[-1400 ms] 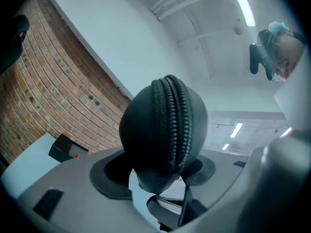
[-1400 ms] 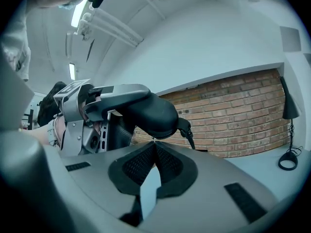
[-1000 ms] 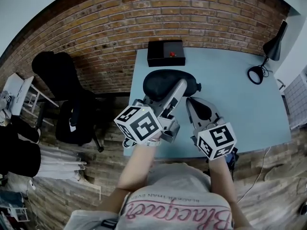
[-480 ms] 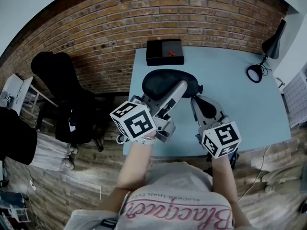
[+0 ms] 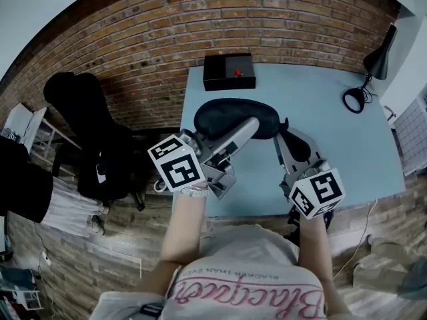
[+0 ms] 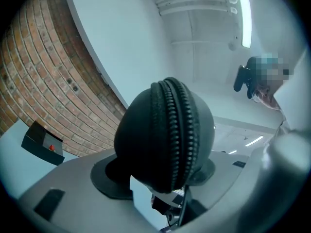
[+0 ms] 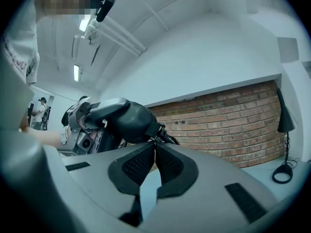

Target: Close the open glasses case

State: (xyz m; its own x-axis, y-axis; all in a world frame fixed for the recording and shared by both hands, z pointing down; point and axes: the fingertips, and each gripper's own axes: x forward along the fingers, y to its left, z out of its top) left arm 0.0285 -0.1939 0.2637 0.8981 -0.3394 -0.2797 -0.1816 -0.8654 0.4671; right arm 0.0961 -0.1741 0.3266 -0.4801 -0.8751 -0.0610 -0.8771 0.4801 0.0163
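A: Right gripper (image 5: 285,127) has slid out toward the right edge of the head view since a second ago, and the glasses case (image 5: 223,115) nudged a bit left. It's mid-frame, up off the blue table (image 5: 347,152), clamped in the left gripper (image 5: 250,127).

B: Left gripper view agrees. Jaws are squeezed onto the case from either side, with the zipper (image 6: 177,130) facing the lens dead centre and looking zipped.

A: And in the right gripper view, the pads are pinched together on the zip pull (image 7: 156,128) at the case's end, centre frame, brick wall (image 7: 233,120) behind.
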